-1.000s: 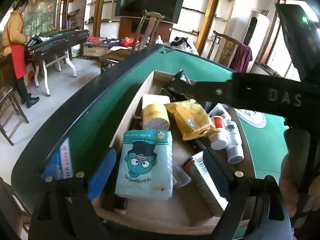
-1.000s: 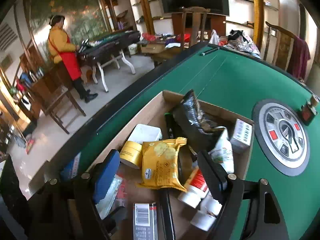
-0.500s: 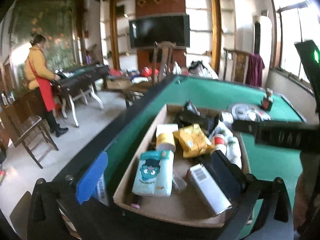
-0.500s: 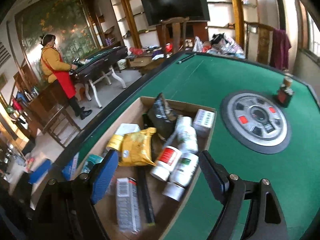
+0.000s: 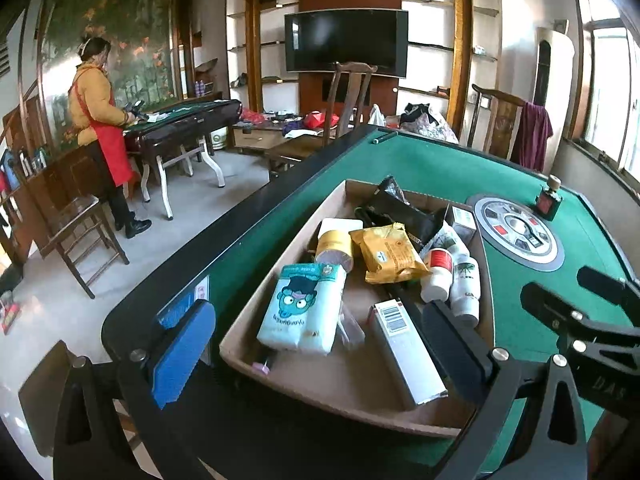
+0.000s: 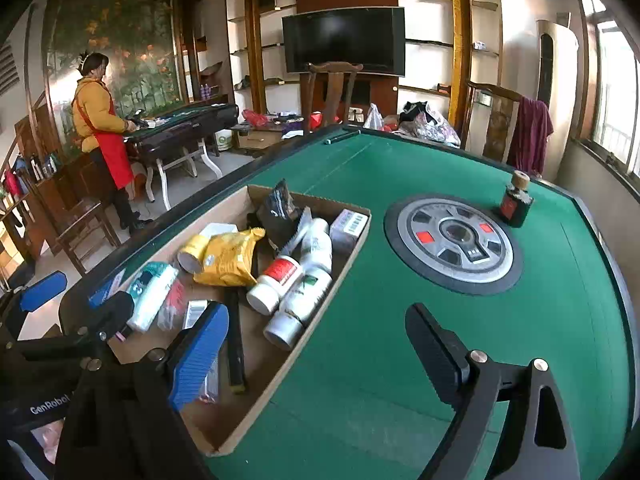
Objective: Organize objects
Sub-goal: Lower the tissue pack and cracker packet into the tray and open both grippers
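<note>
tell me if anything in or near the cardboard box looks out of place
One thing: a small dark bottle with a red label stands alone on the green table, beyond the round centre panel. Everything else sits jumbled in the cardboard box, white bottles lying on their sides.

The left gripper (image 5: 316,344) has a black angular frame with triangular cut-outs and silver screws; one finger carries a ribbed blue pad (image 5: 182,354), the other a black one; the right gripper (image 6: 316,354) looks alike, its neighbour's frame lettered "GenRobot".
</note>
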